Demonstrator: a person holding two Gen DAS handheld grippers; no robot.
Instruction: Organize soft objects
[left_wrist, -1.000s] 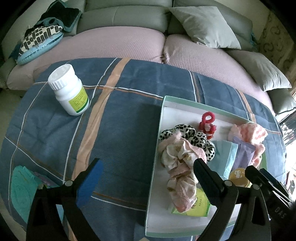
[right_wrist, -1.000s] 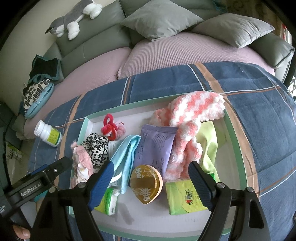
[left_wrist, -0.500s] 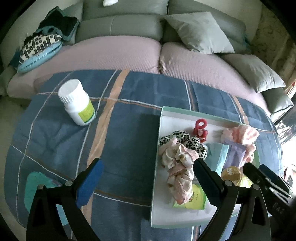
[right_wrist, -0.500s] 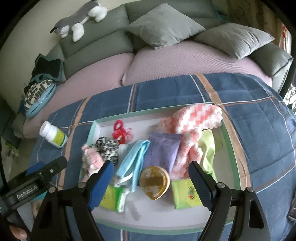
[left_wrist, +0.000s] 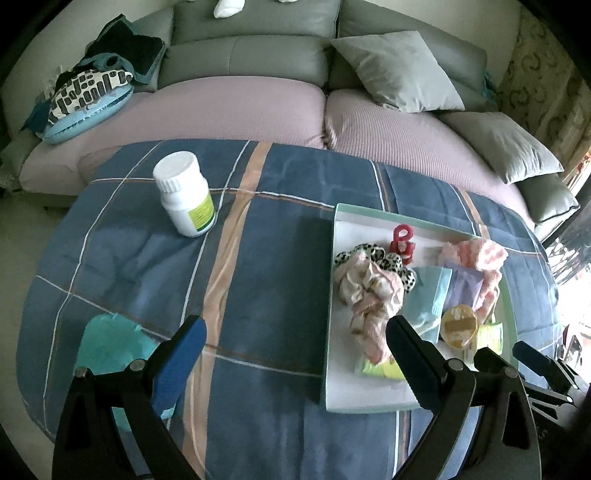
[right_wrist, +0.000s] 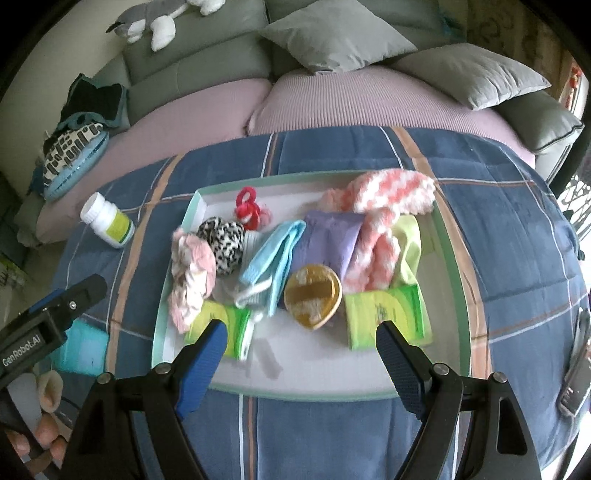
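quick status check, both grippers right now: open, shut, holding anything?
Left gripper: open, nothing between its fingers, above the blue quilt.
Right gripper: open, empty, above the near edge of the tray.

Both hand-held grippers have pulled up and back from the tray (right_wrist: 448, 236): the right hand-held gripper (right_wrist: 301, 360) sat right over the gold tin (right_wrist: 313, 295) and green packs a second ago, now its tips hang at the tray's near edge. The left hand-held gripper (left_wrist: 293, 345) backed off too, so more of the plaid blanket (left_wrist: 266, 236) and the white bottle (left_wrist: 184, 199) shows. Nothing in the tray got shifted.
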